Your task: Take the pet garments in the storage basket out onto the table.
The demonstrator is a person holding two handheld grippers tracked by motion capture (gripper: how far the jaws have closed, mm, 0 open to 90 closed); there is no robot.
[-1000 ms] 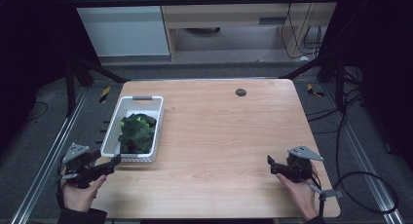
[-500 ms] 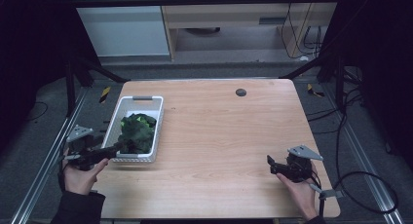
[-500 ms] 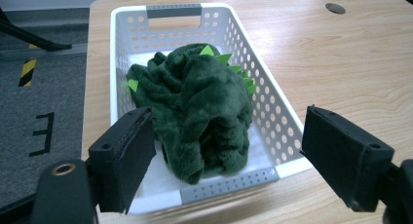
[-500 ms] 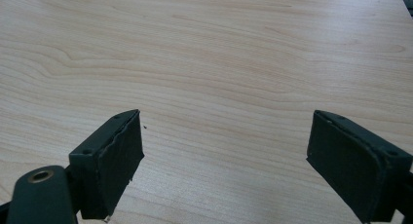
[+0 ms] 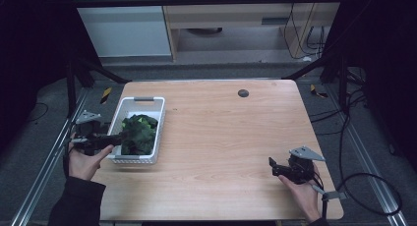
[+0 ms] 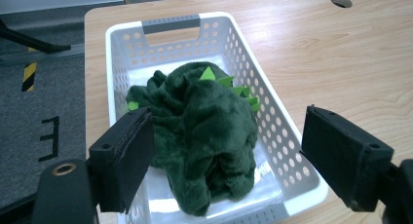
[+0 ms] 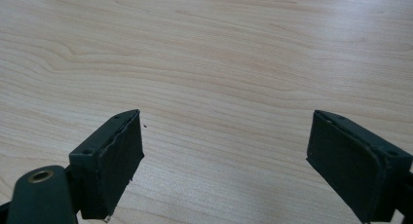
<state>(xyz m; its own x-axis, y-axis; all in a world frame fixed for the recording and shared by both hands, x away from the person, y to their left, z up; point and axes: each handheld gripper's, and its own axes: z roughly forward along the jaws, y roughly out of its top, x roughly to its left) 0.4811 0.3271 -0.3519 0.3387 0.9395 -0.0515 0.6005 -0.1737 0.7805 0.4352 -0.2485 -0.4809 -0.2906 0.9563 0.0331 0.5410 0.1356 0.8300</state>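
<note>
Green plush cloth [image 6: 204,136]: heaped in white basket [image 6: 287,136].
Left tool [image 6: 226,156]: spread, we reach in.
Next: lower, pinch cloth.

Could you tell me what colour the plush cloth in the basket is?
Dark green plush cloth, clearest in the left gripper view.

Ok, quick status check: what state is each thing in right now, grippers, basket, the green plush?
Left gripper: open, jaws spread above the basket's near end, holding nothing.
Right gripper: open, empty, over bare table.
White basket: upright on the table.
Green plush cloth: crumpled in a heap inside the basket.
</note>
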